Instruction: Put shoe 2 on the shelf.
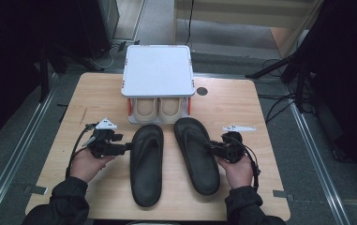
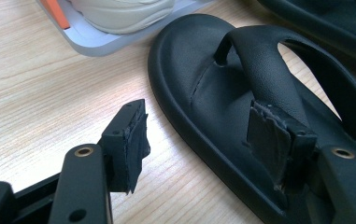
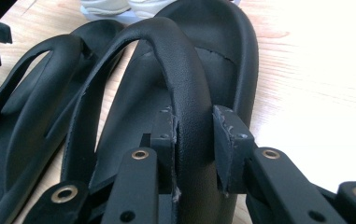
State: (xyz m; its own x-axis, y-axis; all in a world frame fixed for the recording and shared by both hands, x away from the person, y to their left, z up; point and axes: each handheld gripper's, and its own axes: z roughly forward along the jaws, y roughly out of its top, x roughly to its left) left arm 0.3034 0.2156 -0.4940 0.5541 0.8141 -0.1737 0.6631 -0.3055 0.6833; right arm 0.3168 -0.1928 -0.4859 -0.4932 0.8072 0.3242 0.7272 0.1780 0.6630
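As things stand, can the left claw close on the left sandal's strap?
Probably yes. The left claw is open astride the left sandal, one jaw on the bare table, the other over the footbed by the strap. Nothing blocks it, but it needs to shift further in.

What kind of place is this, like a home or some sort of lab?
Probably a lab or recording studio: a bare wooden table on grey carpet, dark stands with cables around it, and metal floor rails alongside.

Open tongs [image 2: 208,149] straddling black sandal [image 2: 203,98] edge.
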